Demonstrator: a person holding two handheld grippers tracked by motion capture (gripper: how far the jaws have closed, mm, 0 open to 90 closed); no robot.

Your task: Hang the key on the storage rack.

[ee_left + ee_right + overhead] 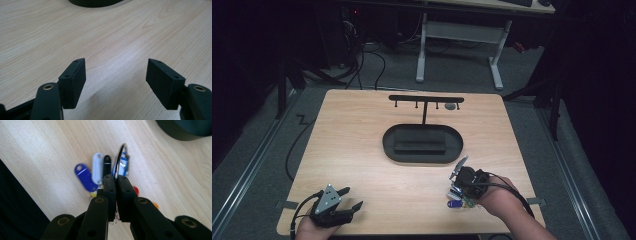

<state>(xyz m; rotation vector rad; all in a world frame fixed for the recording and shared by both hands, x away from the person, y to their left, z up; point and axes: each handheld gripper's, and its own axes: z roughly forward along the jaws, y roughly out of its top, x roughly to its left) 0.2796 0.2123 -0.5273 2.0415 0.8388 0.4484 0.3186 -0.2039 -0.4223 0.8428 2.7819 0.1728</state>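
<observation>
Keys first: my right tongs [116,180] are clamped tight on a large silver metal key ring [120,157], the wire of the ring pinched between the two black pads. From that ring hangs a bunch of plastic key tags: a dark blue oval tag [85,177], a white tag [97,167], a slim black tag [107,165] and a light blue tag just behind the ring. Bits of red, orange and yellow peek out lower down, too blurred to name. In the high view the right tongs [460,170] sit near the front right corner of the light wooden desk [362,145], with the ring tilted up toward the middle of the desk and the tags trailing beneath my hand, the blue one [454,203] nearest the front edge. Whether the tags touch the wood I cannot tell.

Left tongs [116,75] stand wide apart, nothing between the pads, bare wood grain below them. In the high view they [351,197] rest at the front left corner of the desk, grey three-cornered plate on top, well apart from the keys.

Mid-desk: a black oval tray [392,145] with a raised block inside, and rising from behind it a black T-shaped rack [426,100] with small pegs under its crossbar. The tray lies just beyond the ring.
</observation>
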